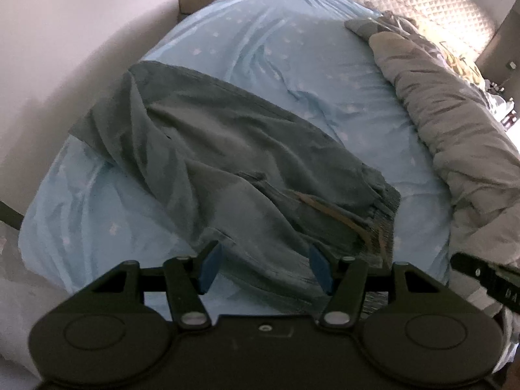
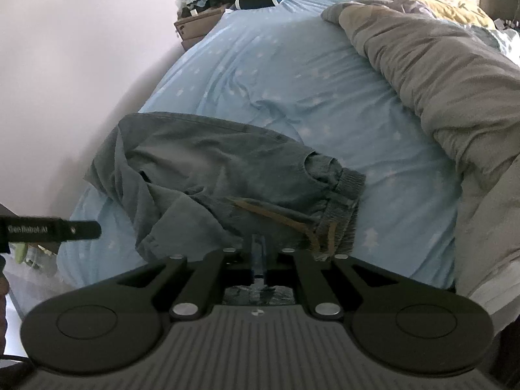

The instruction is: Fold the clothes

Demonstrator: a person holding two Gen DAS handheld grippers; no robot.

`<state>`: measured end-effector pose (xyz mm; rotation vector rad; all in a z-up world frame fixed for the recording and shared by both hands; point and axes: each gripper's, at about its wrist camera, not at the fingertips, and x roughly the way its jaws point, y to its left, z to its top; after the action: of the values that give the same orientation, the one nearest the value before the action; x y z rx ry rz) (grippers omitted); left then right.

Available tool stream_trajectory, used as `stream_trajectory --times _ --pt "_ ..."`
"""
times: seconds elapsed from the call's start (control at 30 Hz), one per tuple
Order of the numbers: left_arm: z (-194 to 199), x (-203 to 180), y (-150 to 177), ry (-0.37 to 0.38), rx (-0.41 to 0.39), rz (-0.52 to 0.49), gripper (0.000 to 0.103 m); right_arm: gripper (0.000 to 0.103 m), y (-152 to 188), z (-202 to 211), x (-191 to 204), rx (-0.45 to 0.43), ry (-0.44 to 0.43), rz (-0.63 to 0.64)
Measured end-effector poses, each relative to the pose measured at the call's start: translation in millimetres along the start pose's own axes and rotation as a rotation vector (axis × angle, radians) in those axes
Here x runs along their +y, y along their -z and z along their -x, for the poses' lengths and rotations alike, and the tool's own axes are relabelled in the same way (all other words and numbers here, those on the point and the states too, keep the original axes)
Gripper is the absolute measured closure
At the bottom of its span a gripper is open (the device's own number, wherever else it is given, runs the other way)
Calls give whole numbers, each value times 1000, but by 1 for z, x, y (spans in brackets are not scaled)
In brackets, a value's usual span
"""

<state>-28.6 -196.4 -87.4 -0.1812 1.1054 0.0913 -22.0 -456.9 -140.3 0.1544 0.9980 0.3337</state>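
Trousers (image 2: 221, 175) lie near grey duvet (image 2: 438, 81).

Readable in the right wrist view: "GenRobot.AI", pale letters on the black bar (image 2: 48, 229) entering from the left edge, followed by a small round emblem near its tip. In the left wrist view, only "DA" legible on the black bar (image 1: 487, 279) at the right edge, the rest cut off. Nothing else readable.
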Motion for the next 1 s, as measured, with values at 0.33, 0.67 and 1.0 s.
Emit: stream_trajectory --times 0.33,0.67,1.0 --pt "22 88 -23 -39 -71 198 46 95 11 -23 44 59 -26 38" --pt "-36 218 -112 10 -66 268 47 83 -5 -71 123 91 75 -11" --pt "-145 290 -201 170 20 205 51 55 -16 -90 205 148 275 -205"
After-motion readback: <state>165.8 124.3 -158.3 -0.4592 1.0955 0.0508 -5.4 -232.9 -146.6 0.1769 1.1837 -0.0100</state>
